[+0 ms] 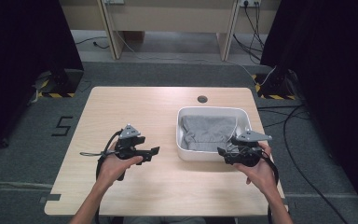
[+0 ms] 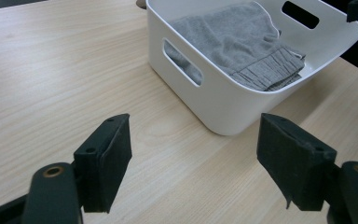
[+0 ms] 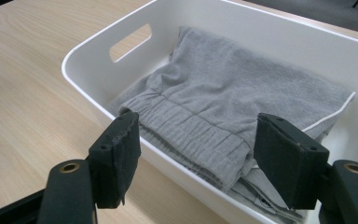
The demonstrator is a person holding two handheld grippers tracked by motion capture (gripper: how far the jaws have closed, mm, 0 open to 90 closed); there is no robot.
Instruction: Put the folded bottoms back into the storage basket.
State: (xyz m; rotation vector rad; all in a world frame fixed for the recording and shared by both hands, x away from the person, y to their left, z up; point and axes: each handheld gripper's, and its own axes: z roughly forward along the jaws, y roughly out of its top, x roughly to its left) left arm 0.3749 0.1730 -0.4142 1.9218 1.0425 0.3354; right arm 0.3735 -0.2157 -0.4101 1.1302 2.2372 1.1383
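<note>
While the grey garment (image 3: 233, 107) is lying folded inside the white bin (image 3: 88, 70) on the counter (image 1: 135, 112), right gripper (image 3: 196, 158) and left gripper (image 2: 193, 158) are hovering, fingers apart, empty; a shallow pinch is risking dragging the light bin.

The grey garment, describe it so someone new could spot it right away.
On the wooden table stands a white bin, toward the right side. The grey garment lies folded inside it, the only fabric here, with a ribbed elastic band and thin white piping.

Wooden table (image 1: 135, 107) bearing white bin (image 1: 182, 135)
</note>
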